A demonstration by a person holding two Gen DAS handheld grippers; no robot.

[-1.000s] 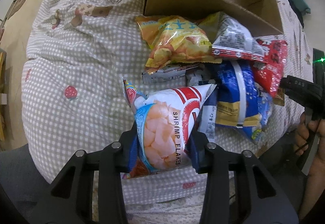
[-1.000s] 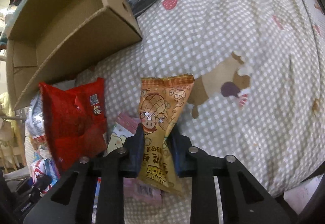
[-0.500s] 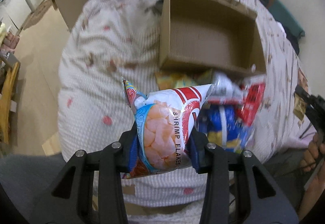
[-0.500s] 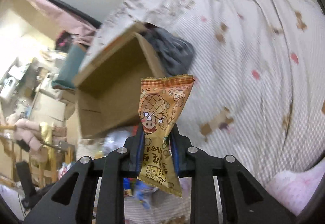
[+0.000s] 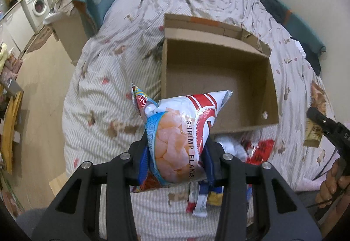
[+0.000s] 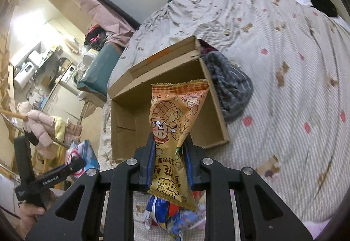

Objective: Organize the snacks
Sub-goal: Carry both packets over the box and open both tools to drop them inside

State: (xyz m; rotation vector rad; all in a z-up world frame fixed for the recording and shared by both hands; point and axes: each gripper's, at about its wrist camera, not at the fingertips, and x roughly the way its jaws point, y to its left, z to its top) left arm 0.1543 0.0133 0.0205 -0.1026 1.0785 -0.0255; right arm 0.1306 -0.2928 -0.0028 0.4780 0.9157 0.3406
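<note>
Left gripper (image 5: 175, 160) fingers pinching shrimp bag (image 5: 177, 131) low on its puffy body, held in the air just short of the box (image 5: 218, 79) near wall. Right gripper (image 6: 169, 166) fingers clamped on peanut pack (image 6: 175, 123) at its waist, also short of the box. Risks: slick inflated bag squirting out; releasing early, landing back on the snack pile (image 5: 251, 153) before the box; both hands colliding over the opening; box tipping on soft bed (image 5: 113, 88).

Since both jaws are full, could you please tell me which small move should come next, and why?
Probably carry the shrimp flakes bag forward over the cardboard box and release it. The left gripper holds it just short of the box's near wall, the box looks empty, and the right gripper holds the orange snack packet.
</note>
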